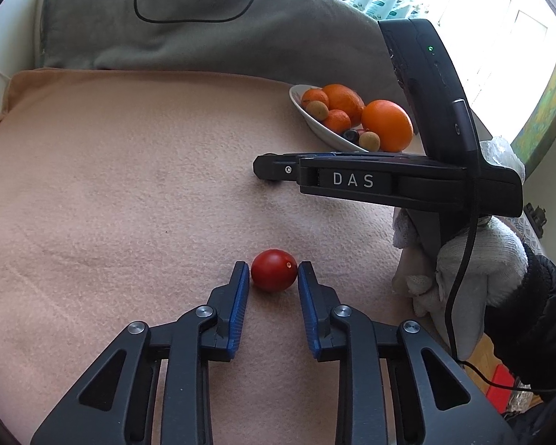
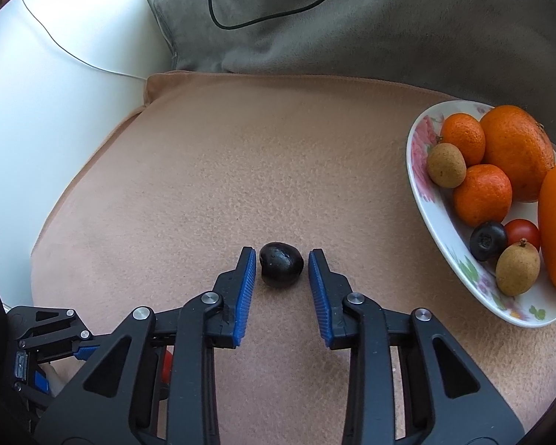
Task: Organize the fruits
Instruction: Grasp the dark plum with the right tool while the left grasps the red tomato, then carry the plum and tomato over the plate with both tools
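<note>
Left gripper (image 1: pixel 273 270) open around the slick, soft tomato (image 1: pixel 274 270); right gripper (image 2: pixel 281 261) open around a dark, probably firmer plum (image 2: pixel 281 264) — squeeze midsections gently.

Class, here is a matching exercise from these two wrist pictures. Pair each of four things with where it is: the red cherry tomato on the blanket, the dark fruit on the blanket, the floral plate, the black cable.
Things:
1. red cherry tomato
2. dark fruit
3. floral plate
4. black cable

Places:
A. looped on the grey blanket
B. between the right gripper fingers
C. on the peach blanket, holding oranges
D. between the left gripper fingers

Pairs: 1-D, 2-B, 3-C, 4-A
</note>
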